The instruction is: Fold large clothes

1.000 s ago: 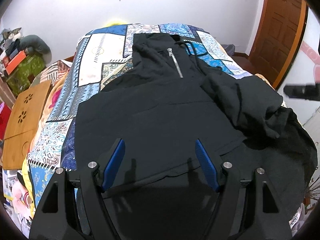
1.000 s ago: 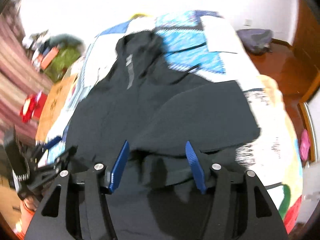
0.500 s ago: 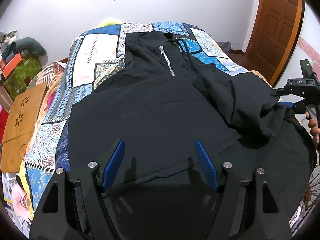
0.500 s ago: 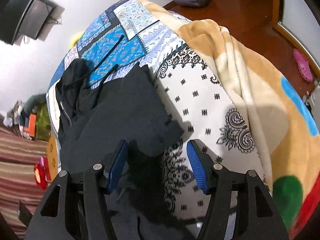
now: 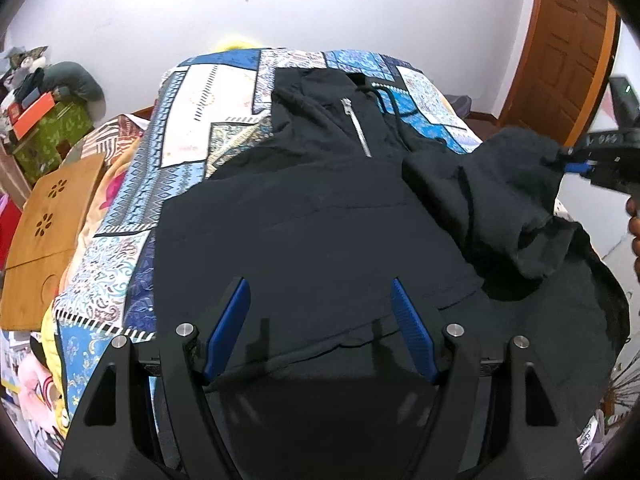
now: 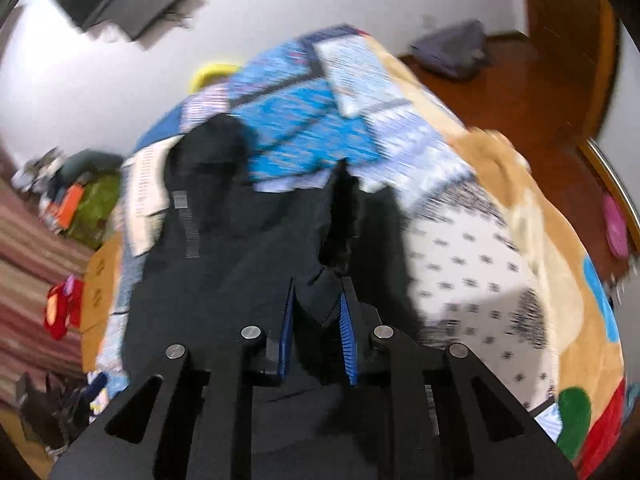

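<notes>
Black fabric of the hoodie [image 5: 304, 232] is lying spread over the quilt [image 5: 192, 152] on the bed, directly ahead of and beneath the left gripper [image 5: 320, 320], whose blue pads are standing wide apart over the hem with nothing clamped. The right gripper [image 6: 316, 320] is closing its jaws on a bunched fold of the sleeve [image 5: 508, 184], and is lifting it off the bed at the garment's right side.

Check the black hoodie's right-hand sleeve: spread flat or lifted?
Lifted. The right gripper has sleeve cloth bunched between its closing jaws, raised off the black hoodie body, which lies flat on the bed.
</notes>
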`<state>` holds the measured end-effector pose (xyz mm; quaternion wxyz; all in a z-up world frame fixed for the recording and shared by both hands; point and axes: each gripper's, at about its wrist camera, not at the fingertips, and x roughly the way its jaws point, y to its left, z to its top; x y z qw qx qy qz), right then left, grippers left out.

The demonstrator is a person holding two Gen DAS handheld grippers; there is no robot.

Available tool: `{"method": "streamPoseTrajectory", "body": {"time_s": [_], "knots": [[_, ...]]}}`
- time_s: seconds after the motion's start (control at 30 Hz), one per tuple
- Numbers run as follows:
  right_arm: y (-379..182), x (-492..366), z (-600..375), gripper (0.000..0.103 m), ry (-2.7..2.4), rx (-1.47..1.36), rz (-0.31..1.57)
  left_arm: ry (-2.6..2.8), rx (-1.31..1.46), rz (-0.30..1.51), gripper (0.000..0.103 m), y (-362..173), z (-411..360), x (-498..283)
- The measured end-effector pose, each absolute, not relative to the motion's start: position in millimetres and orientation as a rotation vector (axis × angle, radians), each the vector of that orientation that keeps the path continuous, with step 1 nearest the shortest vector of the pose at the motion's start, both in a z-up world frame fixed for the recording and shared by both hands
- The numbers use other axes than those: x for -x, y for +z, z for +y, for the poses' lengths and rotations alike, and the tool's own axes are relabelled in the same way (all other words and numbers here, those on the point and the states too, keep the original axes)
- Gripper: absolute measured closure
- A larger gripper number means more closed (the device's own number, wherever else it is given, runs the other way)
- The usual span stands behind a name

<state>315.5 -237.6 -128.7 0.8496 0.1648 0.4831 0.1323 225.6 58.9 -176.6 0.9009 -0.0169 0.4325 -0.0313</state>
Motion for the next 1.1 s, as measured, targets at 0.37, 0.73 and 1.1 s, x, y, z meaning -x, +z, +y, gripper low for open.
{"method": "streamPoseTrajectory", "body": {"time_s": [0.37, 0.73, 1.1], "knots": [[-66, -292, -89, 0.085, 0.634, -0.178, 0.94, 0.009, 0.074, 0.833, 0.032, -152, 107, -192], [-120, -256, 26, 0.075, 0.8, 0.051, 1.118, 0.088, 0.17, 0.88, 0.032, -163, 164, -153], [-101, -256, -32, 0.053, 0.618, 0.103, 0.99, -0.075, 0.483, 1.021, 0.032, -211, 174, -162]]}}
